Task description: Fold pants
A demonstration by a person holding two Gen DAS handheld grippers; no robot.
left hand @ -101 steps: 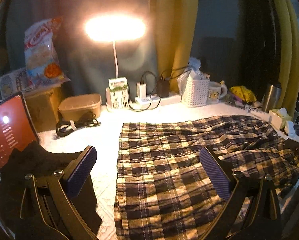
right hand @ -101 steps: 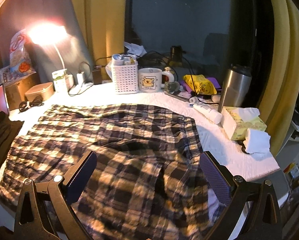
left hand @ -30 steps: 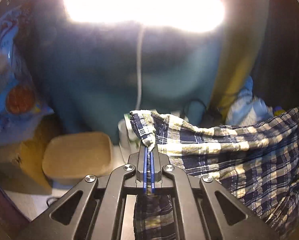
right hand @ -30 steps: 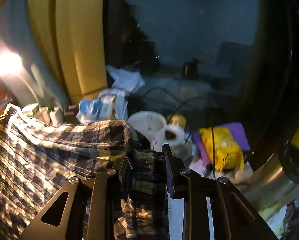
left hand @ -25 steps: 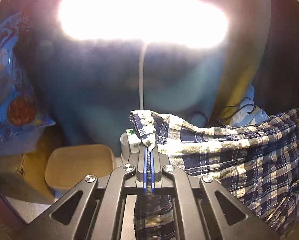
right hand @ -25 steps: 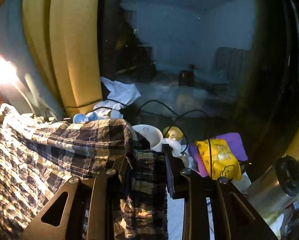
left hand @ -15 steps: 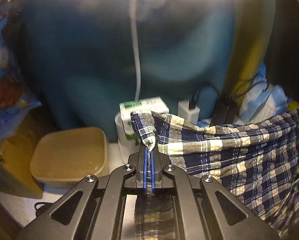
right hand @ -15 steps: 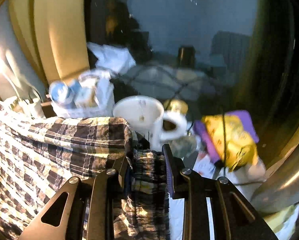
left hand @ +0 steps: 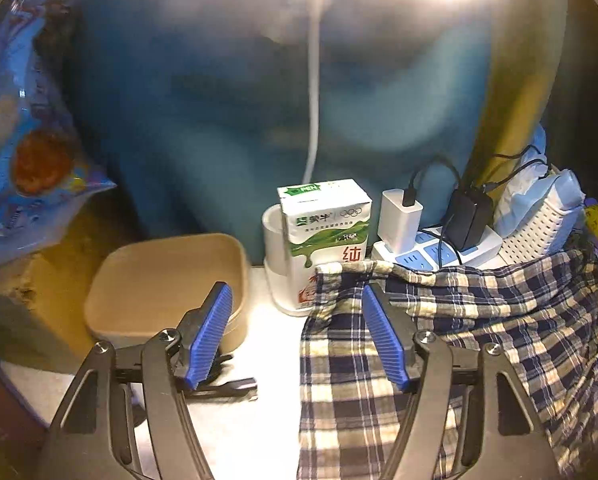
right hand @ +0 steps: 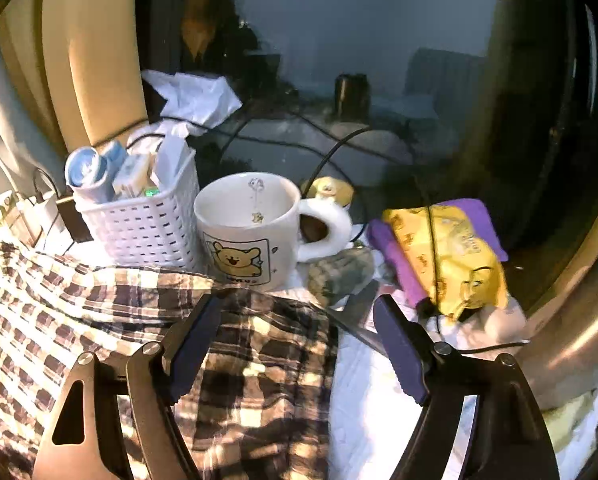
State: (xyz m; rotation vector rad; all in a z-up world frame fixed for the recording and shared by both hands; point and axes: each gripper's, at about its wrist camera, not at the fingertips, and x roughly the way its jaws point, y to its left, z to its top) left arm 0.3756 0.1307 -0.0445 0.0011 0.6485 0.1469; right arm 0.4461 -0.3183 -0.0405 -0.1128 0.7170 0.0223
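Plaid cotton, crinkled and soft, makes up the pants (left hand: 479, 332), which lie in loose folds on the white table (left hand: 259, 432) just in front of the clutter at its back edge. The left gripper (left hand: 295, 332) has just been opening its jaws; the ribbed blue pads (left hand: 209, 340) stand apart, and a corner of the cloth droops between them close to the right pad without being pinched. A square tan tub (left hand: 163, 276) with rounded corners sits behind the left pad, beside a glossy green-and-white milk carton (left hand: 325, 232) and a white power strip (left hand: 439, 248) bearing boxy chargers.

The right gripper (right hand: 295, 340) has likewise just been opening, its dark pads (right hand: 399, 352) clear of the fabric, whose edge (right hand: 259, 344) lies slack between them. Beyond stand a smooth white mug (right hand: 251, 232) printed with a bear, a perforated white plastic basket (right hand: 147, 228) and a crinkly yellow packet (right hand: 451, 252).
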